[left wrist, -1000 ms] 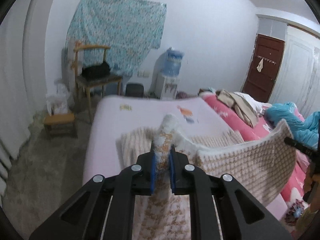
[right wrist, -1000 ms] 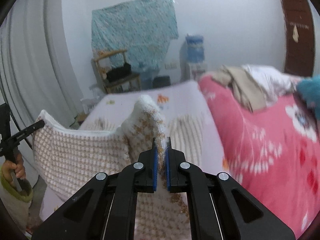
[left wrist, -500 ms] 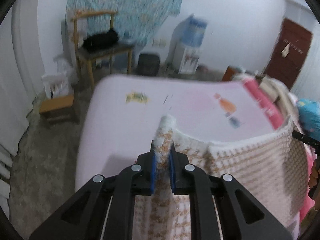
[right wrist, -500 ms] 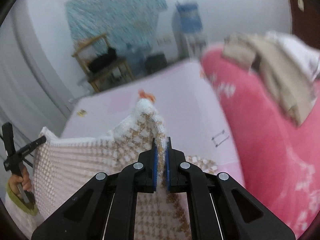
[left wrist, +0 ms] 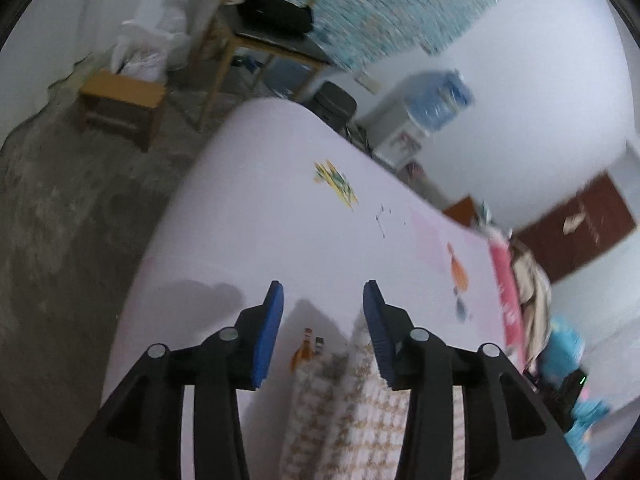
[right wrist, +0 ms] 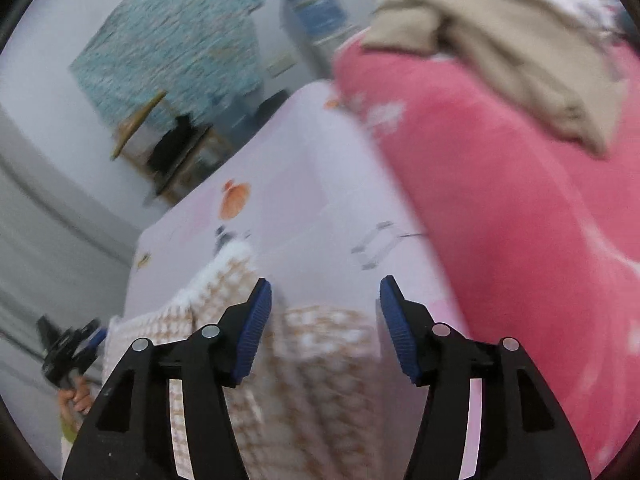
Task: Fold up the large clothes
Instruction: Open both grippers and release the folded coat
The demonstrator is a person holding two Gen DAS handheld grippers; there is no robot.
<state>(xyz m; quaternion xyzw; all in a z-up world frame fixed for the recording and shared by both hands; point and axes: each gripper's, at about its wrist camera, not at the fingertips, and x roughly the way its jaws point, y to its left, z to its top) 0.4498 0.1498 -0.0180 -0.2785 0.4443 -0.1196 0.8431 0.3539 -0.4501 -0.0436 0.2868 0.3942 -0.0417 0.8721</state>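
A tan-and-white checked knit garment (left wrist: 352, 408) lies on the pale pink bed sheet (left wrist: 248, 216), below and between my fingers. My left gripper (left wrist: 323, 300) is open and empty just above its near edge. In the right wrist view the same garment (right wrist: 316, 364) lies spread under my right gripper (right wrist: 325, 292), which is open and empty. The left gripper (right wrist: 72, 348), held in a hand, shows at the far left beside the garment's other end. The views are blurred.
A pink flowered blanket (right wrist: 512, 216) with a beige garment (right wrist: 500, 48) covers the bed's right side. A wooden chair (left wrist: 264, 40), a low stool (left wrist: 120, 96) and a water dispenser (left wrist: 424, 108) stand beyond the bed. A brown door (left wrist: 576, 228) is at far right.
Both grippers have opened and let go of the checked garment, which has dropped onto the sheet. Both cameras have tilted down and forward over the bed.
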